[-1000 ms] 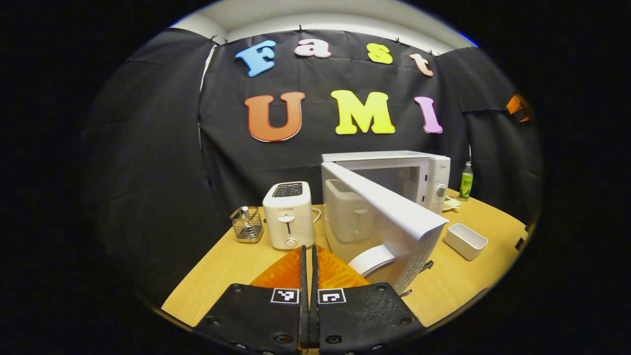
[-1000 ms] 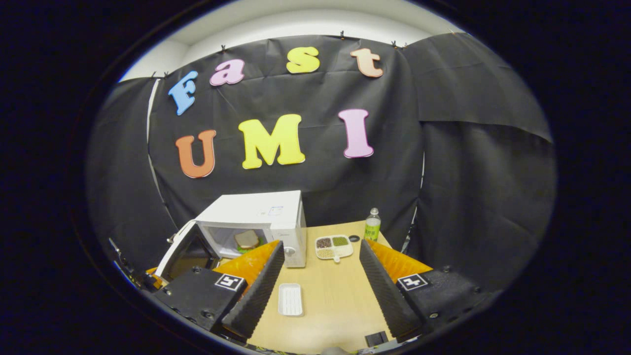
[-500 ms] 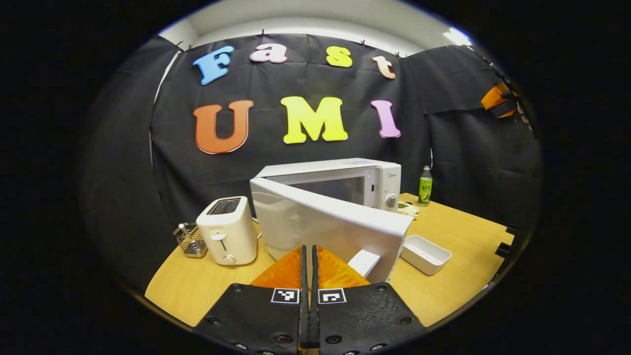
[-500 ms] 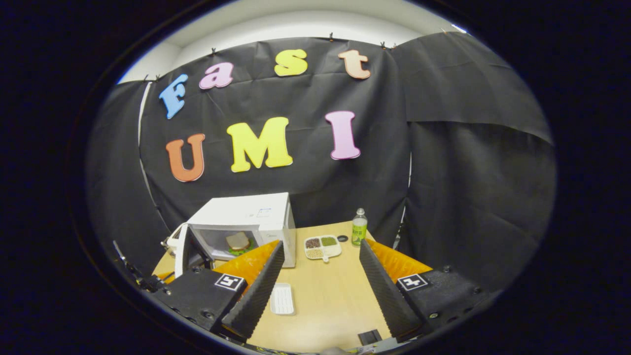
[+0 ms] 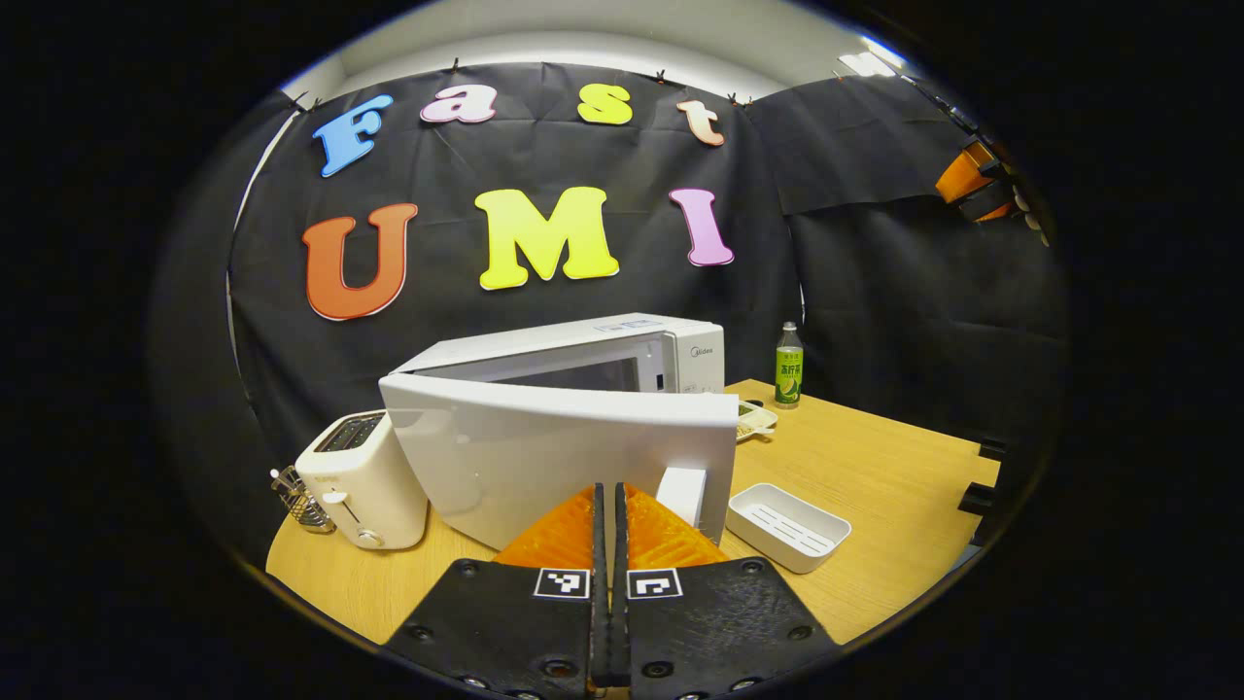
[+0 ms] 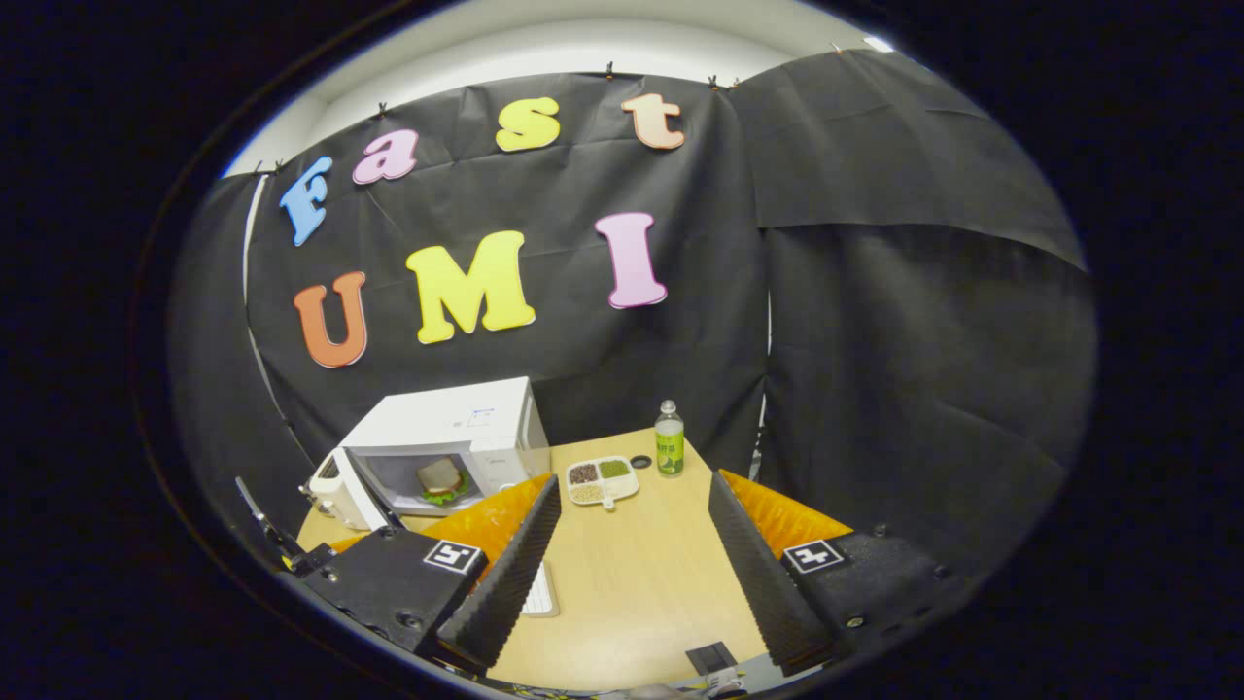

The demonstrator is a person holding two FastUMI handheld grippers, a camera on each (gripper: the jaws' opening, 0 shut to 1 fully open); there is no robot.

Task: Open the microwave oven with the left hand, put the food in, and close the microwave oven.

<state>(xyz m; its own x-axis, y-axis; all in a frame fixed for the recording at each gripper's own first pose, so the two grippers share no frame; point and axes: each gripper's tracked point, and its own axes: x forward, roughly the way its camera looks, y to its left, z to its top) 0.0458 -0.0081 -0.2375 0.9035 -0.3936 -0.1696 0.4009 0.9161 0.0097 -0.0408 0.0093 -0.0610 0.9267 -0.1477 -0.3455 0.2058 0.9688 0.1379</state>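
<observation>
a pale wooden counter (image 5: 875, 467) stands in a booth hung with black cloth under a white ceiling. on it the white microwave oven (image 5: 583, 355) has its door (image 5: 554, 457) partly ajar, with the food (image 6: 439, 478), a sandwich, inside. the left tool (image 5: 607, 506) is clenched just before the door; the right tool (image 6: 632, 525) is released above the counter. a toaster (image 5: 360, 481), white tray (image 5: 787, 525) and green bottle (image 5: 788, 365) stand around.
</observation>
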